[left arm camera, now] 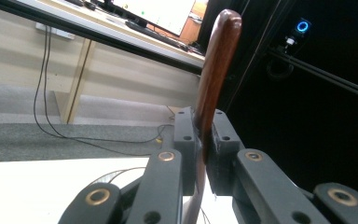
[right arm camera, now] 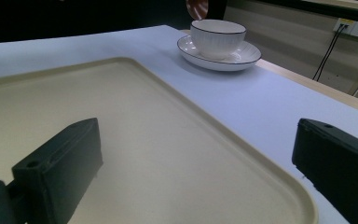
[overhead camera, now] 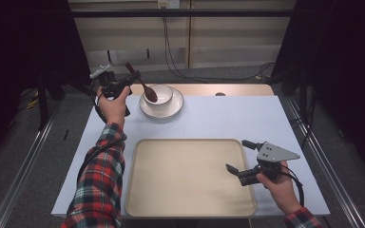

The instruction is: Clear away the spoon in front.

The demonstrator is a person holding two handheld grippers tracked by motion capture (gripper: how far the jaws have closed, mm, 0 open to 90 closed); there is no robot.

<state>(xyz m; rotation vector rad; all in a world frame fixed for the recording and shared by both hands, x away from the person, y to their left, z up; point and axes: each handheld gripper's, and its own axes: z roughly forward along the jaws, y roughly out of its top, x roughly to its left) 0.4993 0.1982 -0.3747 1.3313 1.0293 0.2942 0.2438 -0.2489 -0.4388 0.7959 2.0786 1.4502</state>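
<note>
A dark brown wooden spoon (overhead camera: 145,88) is clamped by its handle in my left gripper (overhead camera: 119,88) at the table's far left. Its scoop end hangs over a white bowl (overhead camera: 164,93) that stands on a white saucer (overhead camera: 173,110). In the left gripper view the jaws are shut on the spoon handle (left arm camera: 216,60), which sticks up past the left gripper (left arm camera: 200,126). My right gripper (overhead camera: 236,155) is open over the right edge of a beige tray (overhead camera: 185,190), with nothing between its jaws. In the right gripper view, the right gripper (right arm camera: 196,128) faces across the tray (right arm camera: 135,116) toward the bowl (right arm camera: 217,37), the saucer (right arm camera: 244,58) and the spoon's scoop (right arm camera: 196,7).
The tray lies on a pale blue-white table top (overhead camera: 228,118) with a wooden strip (overhead camera: 237,89) along its far edge. Cables (overhead camera: 180,71) trail over the grey floor behind. Metal rails (overhead camera: 328,166) run along both sides of the table.
</note>
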